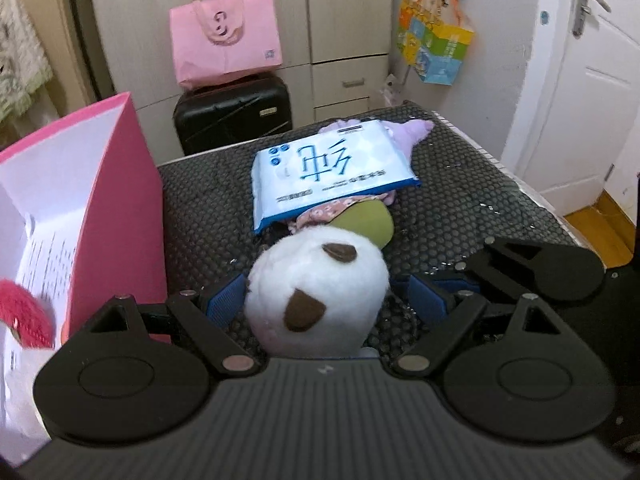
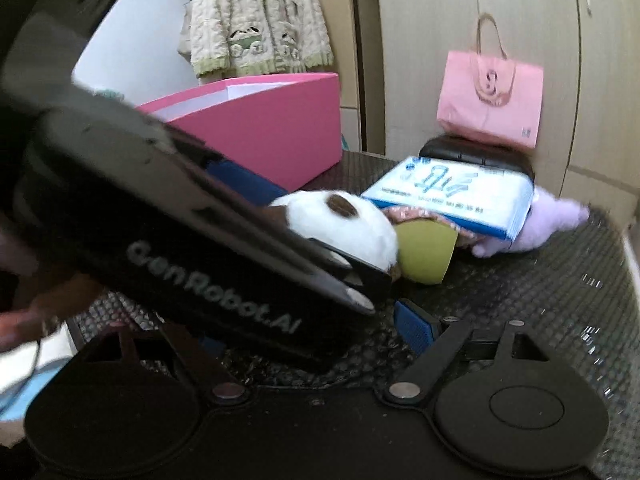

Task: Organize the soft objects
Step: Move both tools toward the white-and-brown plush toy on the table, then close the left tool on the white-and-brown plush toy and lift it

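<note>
A white plush toy with brown patches (image 1: pixel 316 292) lies on the dark dotted mat (image 1: pixel 460 200), between the blue pads of my left gripper (image 1: pixel 320 300). The jaws stand wide; the left pad (image 1: pixel 226 300) touches the plush, the right pad (image 1: pixel 430 294) is apart from it. The plush has a green part (image 1: pixel 368 222) and shows in the right wrist view (image 2: pixel 340 220). A blue-and-white tissue pack (image 1: pixel 332 172) rests on a purple plush (image 1: pixel 416 130) and a floral cloth (image 1: pixel 332 210). My right gripper (image 2: pixel 320 316) is open, its left finger hidden behind the left gripper's body (image 2: pixel 180 240).
An open pink box (image 1: pixel 116 208) with papers and a red-and-white plush (image 1: pixel 20 308) inside stands at the mat's left. Behind the mat are a black suitcase (image 1: pixel 236 110) with a pink bag (image 1: pixel 224 36) on it, wardrobe doors and a white door (image 1: pixel 580 80).
</note>
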A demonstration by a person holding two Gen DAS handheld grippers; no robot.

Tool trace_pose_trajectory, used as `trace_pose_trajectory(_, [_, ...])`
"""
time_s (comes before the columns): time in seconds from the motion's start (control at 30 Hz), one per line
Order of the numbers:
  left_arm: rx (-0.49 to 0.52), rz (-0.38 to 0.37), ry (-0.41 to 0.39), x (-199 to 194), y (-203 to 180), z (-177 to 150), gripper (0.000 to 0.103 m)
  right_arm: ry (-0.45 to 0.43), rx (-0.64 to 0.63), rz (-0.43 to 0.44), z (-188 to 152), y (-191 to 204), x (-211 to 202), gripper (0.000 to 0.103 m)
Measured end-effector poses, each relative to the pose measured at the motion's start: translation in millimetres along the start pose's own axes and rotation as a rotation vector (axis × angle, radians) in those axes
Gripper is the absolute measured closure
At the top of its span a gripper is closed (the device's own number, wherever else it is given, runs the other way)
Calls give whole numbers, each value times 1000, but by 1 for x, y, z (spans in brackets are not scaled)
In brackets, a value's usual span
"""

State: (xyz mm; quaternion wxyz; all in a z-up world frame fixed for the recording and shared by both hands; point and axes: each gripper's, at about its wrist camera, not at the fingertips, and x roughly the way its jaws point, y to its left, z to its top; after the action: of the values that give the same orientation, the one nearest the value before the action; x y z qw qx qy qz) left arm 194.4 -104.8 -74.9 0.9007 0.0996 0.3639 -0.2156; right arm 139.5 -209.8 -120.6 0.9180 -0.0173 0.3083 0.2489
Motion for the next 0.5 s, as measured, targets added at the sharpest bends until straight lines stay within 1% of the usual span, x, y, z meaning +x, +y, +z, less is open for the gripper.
trace_pose_trajectory(0.07, [-13,21,-5,1,0,-1,15,4,32,15,-3,-6,2,16])
trace_pose_trajectory(0.13, [-2,49,-7,5,-4,-3,15,-13,43,37,-4,-8,0,16])
trace_pose_trajectory(0.17, [-5,52,-6,7,-4,-4,15,-16,47,54,-5,-9,-1,16])
trace_pose_trajectory(0.2, [-18,47,-7,9,-4,-4,15,-13,40,54,-6,-8,0,16])
trace_pose_trajectory(0.23, [-29,44,-7,10,-3,-4,18,-14,35,46,-6,-7,0,16])
trace_pose_trajectory(0.27, [-37,44,-6,10,-2,-4,23,-17,29,32,-7,-6,0,16])
trace_pose_trajectory(0.3, [-36,44,-4,9,-1,-4,31,-15,20,25,-7,-4,1,16])
trace_pose_trajectory(0.33, [-32,35,-3,7,0,-4,32,-14,9,18,-7,-2,1,16])
trace_pose_trajectory(0.43, [-60,-42,12,2,5,-6,35,-14,-13,3,-7,3,2,16])
trace_pose_trajectory(0.5, [-67,-42,8,0,4,-8,35,-16,-27,1,-8,5,1,16])
